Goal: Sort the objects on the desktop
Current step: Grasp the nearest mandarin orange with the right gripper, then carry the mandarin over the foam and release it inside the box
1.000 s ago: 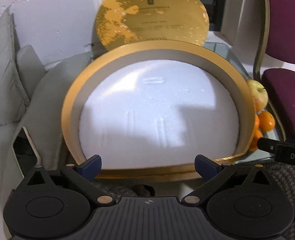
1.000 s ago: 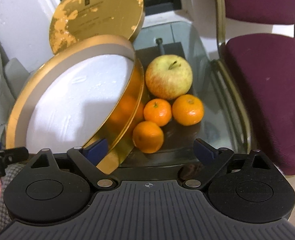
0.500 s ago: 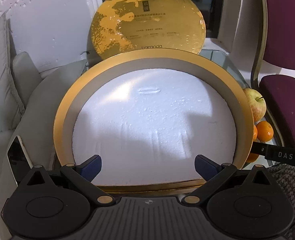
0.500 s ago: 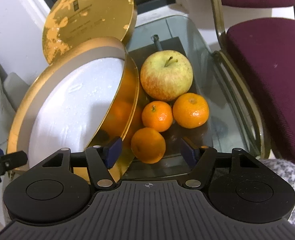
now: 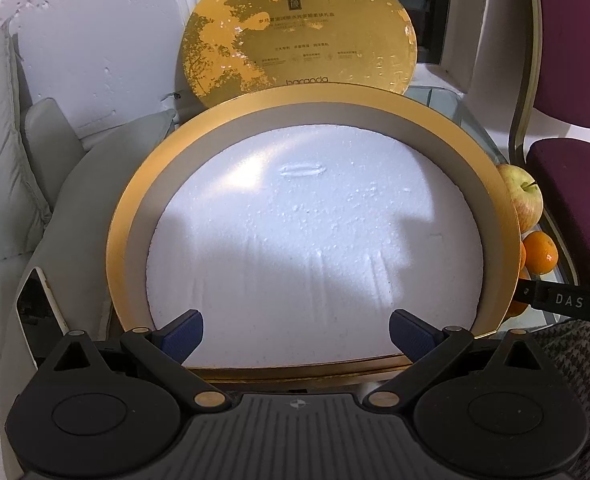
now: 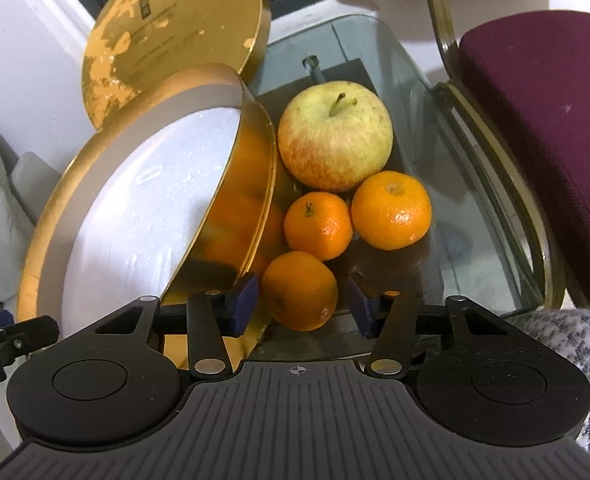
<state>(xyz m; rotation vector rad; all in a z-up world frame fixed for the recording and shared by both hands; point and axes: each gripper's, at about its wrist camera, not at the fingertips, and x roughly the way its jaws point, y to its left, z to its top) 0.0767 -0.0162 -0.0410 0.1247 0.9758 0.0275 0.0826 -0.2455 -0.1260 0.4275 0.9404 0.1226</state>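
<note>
Between the two blue pads of the right gripper (image 6: 301, 306) sits the nearest tangerine (image 6: 300, 291), on the glass table (image 6: 471, 216) just beside the gold wall of the round box (image 6: 251, 184). It lies dead ahead of that gripper and low, so the grasp looks to turn on one thing only: the fruit is already inside the gap, with the left pad close to its skin and next to the box wall, and the right pad a little way off its other side. I cannot tell whether either pad is touching yet. Being round, the tangerine has no long axis to line up with. Two more tangerines (image 6: 391, 210) and an apple (image 6: 335, 134) lie beyond it, touching one another in a cluster.

The box is tipped up, its white foam floor (image 5: 315, 240) facing the left gripper (image 5: 297, 330), whose fingers are spread wide and hold nothing, poised at the box's near rim. The box's gold lid (image 5: 299, 28) leans behind it. The right hand is clearly the nearer one to the fruit; from the left view only the apple and part of a tangerine show past the box's right edge.

Against the frame half a second back, the right jaws have narrowed further around the tangerine, while the left gripper's spread is unchanged
</note>
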